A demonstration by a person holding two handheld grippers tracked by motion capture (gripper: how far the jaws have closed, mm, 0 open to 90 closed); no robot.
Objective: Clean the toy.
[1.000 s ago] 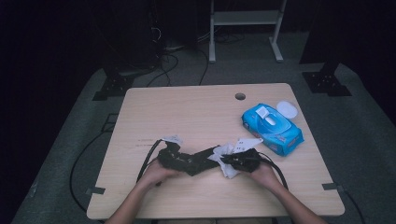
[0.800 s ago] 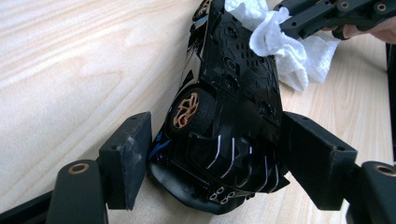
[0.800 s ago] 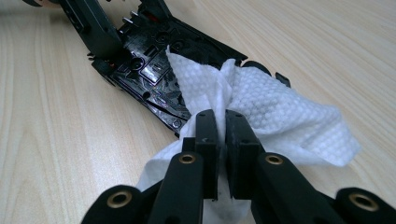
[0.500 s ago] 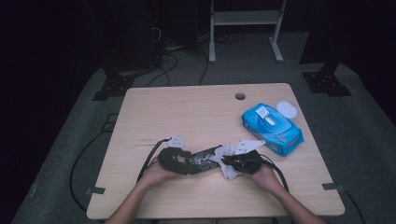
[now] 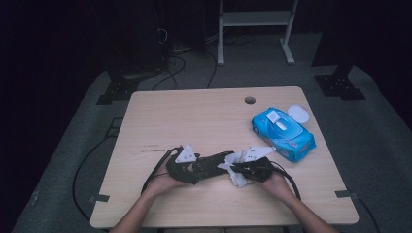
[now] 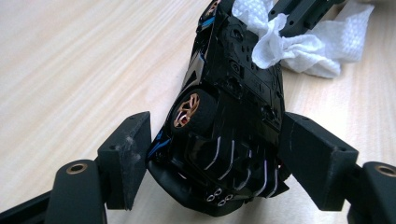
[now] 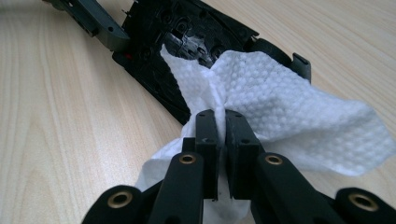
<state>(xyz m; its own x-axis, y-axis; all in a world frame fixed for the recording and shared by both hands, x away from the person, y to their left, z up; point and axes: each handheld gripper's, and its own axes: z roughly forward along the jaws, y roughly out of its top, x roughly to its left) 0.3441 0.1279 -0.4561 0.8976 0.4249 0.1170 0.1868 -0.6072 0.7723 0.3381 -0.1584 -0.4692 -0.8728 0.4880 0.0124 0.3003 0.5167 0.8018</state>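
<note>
High view, near tabletop's (image 5: 145, 111) front edge: left gripper (image 6: 212, 154) clamping black toy car (image 6: 233, 116) upside down, right gripper (image 7: 222, 135) pinching white wipe (image 7: 289, 98) against its underside.

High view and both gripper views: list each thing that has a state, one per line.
Toy car: black, turned underside up, its rear end clamped between the left tongs.
Left tongs: shut on the toy car.
Right tongs: shut on the white wipe.
White wipe: crumpled, pressed against the car's underside.
Wipes pack: blue, lying flat, flap lid open.
White lid: lying on the table beside the pack.
</note>
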